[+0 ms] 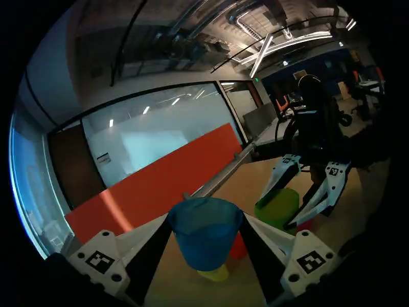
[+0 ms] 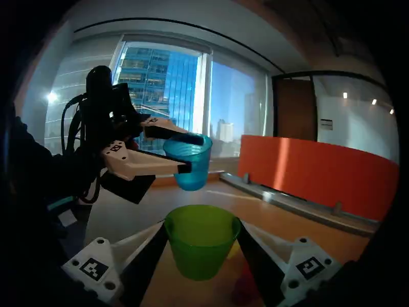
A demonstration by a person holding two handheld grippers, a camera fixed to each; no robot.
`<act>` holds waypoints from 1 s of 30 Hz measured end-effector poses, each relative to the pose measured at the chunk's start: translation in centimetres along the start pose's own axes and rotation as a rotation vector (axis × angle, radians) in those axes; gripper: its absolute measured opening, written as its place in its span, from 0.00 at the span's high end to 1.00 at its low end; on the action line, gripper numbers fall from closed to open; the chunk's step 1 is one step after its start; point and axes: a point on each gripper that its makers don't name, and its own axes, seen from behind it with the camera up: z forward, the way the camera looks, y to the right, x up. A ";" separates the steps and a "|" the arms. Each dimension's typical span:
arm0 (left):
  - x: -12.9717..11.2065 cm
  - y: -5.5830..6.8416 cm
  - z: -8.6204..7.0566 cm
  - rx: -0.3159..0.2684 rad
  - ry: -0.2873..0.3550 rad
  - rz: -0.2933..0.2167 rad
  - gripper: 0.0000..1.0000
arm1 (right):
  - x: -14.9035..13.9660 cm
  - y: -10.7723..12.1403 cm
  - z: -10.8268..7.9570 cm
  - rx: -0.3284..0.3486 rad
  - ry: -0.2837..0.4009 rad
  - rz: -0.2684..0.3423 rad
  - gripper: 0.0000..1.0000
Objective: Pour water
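A translucent blue cup point(image 1: 206, 238) stands upright between the fingers of my left gripper point(image 1: 206, 243), which is shut on it. Across the wooden table point(image 1: 255, 181), my right gripper point(image 1: 296, 202) holds a green cup point(image 1: 278, 206). In the right gripper view the green cup point(image 2: 202, 240) sits upright in my right gripper point(image 2: 202, 245), shut on its sides. Farther off, the blue cup point(image 2: 189, 160) hangs higher, held level by the left gripper point(image 2: 186, 153) with a dark sleeve behind it. Whether either cup holds water I cannot tell.
A yellow cup point(image 1: 214, 273) and a red cup point(image 1: 239, 246) stand on the table below the blue one. An orange partition point(image 2: 317, 171) with a metal rail runs along the table's far edge. Large windows point(image 2: 168, 97) lie behind the left gripper.
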 end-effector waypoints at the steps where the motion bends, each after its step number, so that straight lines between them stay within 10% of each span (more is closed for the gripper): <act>1: 0.1 0.0 0.0 0.002 0.001 0.008 0.12 | 0.0 -0.1 0.1 0.003 0.000 0.000 0.08; 30: 3.2 -0.1 -0.6 0.048 -0.002 0.269 0.12 | -0.3 -2.6 1.7 0.061 -0.008 -0.016 0.08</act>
